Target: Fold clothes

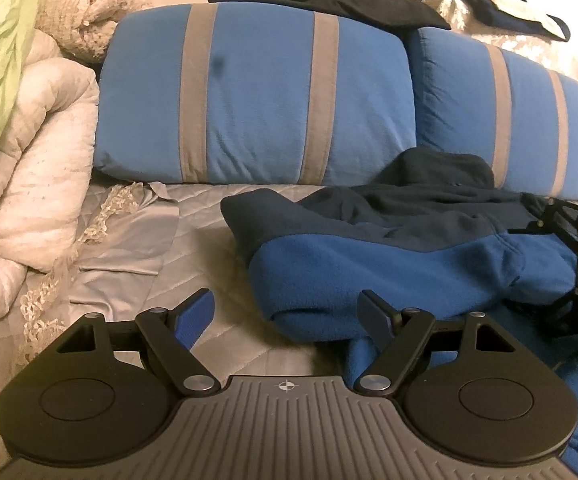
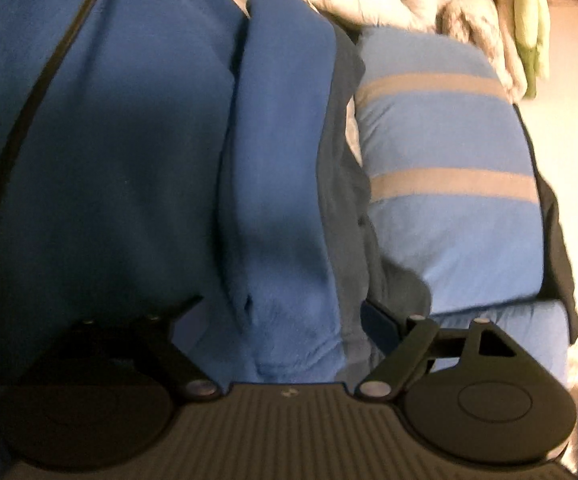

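The left tongs (image 1: 287, 308) gape, released, beside the rumpled blue fleece jacket (image 1: 409, 272) on the grey quilted bed (image 1: 137, 248). Only the right view shows the jacket's dark zipper (image 2: 37, 92); the right tongs (image 2: 279, 312) straddle a fleece fold, unclenched.

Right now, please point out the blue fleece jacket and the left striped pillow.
blue fleece jacket (image 1: 389, 276): left wrist view, on its bright blue body.
left striped pillow (image 1: 257, 96): left wrist view, on the blue middle panel.

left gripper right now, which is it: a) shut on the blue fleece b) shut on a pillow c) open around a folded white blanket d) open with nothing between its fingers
d: the left gripper has its jaws spread wide, with only the grey bed cover showing between them; the blue fleece lies just ahead by its right finger, not clamped.
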Demonstrator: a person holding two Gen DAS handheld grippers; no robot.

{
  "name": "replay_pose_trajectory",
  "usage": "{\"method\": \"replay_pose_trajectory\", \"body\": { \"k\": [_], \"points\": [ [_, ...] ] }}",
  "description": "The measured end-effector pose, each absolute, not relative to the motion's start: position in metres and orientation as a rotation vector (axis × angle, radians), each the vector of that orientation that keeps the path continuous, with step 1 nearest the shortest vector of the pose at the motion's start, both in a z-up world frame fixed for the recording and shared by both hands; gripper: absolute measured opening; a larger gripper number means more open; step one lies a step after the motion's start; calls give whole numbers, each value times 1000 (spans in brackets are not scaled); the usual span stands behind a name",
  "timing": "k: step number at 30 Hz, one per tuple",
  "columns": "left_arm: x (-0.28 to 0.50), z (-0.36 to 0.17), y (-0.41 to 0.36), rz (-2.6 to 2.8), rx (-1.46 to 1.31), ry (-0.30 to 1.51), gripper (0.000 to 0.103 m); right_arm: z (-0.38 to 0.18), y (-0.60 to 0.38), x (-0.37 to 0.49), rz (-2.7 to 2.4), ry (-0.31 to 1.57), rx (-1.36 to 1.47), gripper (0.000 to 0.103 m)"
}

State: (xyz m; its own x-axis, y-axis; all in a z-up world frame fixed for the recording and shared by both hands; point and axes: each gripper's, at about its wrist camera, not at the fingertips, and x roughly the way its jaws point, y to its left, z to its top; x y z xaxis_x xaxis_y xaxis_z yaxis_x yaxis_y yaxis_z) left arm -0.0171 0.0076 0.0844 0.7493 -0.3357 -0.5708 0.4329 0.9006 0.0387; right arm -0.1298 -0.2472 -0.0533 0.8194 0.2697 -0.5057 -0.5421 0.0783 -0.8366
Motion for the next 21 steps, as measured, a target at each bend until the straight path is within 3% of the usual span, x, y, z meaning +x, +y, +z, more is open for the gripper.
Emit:
{"method": "replay_pose_trajectory", "body": {
  "k": [5, 8, 10, 11, 12, 21],
  "points": [
    [-18, 77, 13, -403, 154, 596, 78, -57, -241, -126, 626, 267, -1399, 68],
    [-16, 71, 17, -395, 139, 600, 78, -58, -237, -124, 632, 282, -1420, 51],
    [-15, 67, 18, -391, 149, 603, 78, -60, -234, -123, 636, 292, -1435, 32],
    [-14, 65, 17, -391, 163, 603, 78, -60, -233, -122, 638, 297, -1442, 31],
    [-13, 62, 16, -392, 180, 605, 78, -59, -231, -120, 632, 300, -1444, 21],
    [12, 45, -8, -408, 292, 661, 78, 19, -223, -83, 457, 236, -1400, 17]
  ]
}}
